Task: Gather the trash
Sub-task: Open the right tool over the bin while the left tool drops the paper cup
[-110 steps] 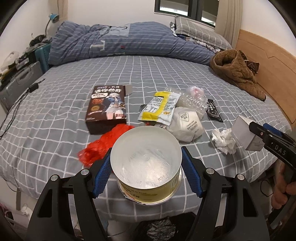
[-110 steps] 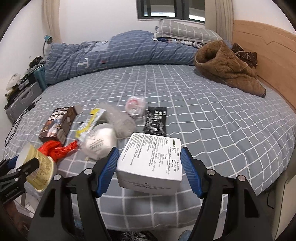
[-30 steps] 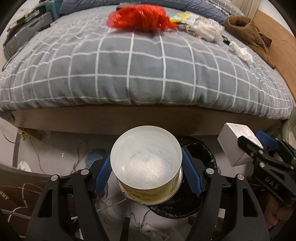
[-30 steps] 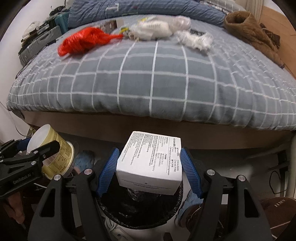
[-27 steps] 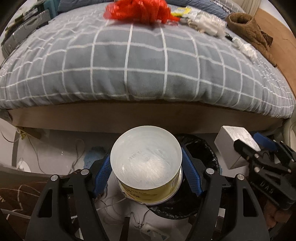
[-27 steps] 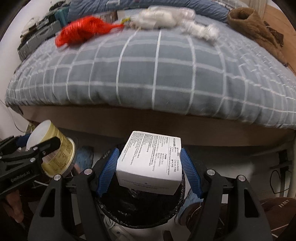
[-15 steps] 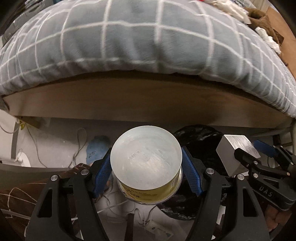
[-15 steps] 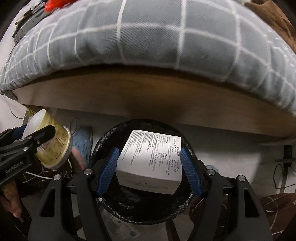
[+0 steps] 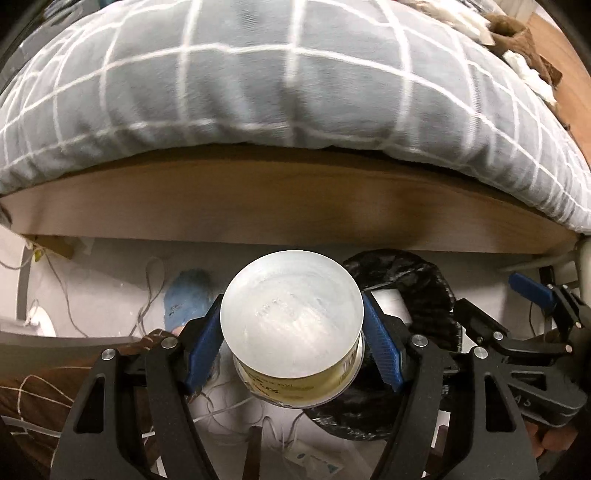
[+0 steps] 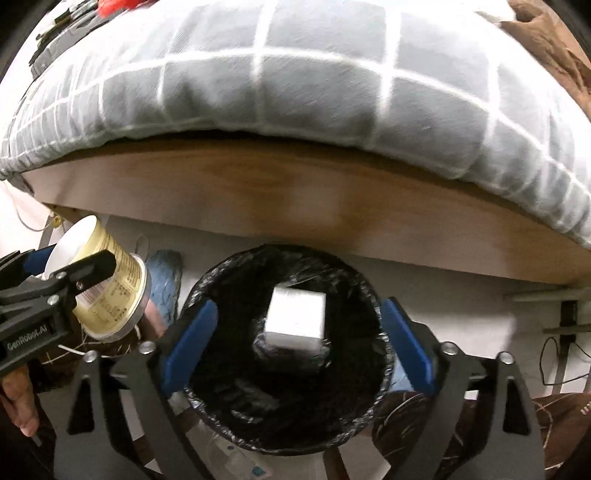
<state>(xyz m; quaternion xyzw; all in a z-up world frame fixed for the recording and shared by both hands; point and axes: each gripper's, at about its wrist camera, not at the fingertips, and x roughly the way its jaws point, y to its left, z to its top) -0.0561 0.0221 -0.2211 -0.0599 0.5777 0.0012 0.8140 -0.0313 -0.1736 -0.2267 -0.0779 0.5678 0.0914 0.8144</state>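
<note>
My left gripper (image 9: 291, 339) is shut on a yellow paper cup (image 9: 291, 328), held bottom-up beside the black-lined trash bin (image 9: 424, 280). The cup also shows in the right wrist view (image 10: 107, 291), left of the bin. My right gripper (image 10: 295, 350) is open right above the bin (image 10: 221, 406). The white box (image 10: 295, 319) lies inside the bin, blurred, free of the fingers. It shows in the left wrist view (image 9: 388, 301) as a white patch in the bin.
The wooden bed frame (image 10: 295, 184) and the grey checked cover (image 10: 295, 74) hang just behind the bin. Cables (image 9: 155, 280) and a blue slipper (image 9: 188, 295) lie on the floor to the left. A red bag (image 10: 118, 3) lies on the bed top.
My right gripper has opened and the white box has dropped into the bin. Both grippers have moved down from the bed to the bin. The left still holds the cup.
</note>
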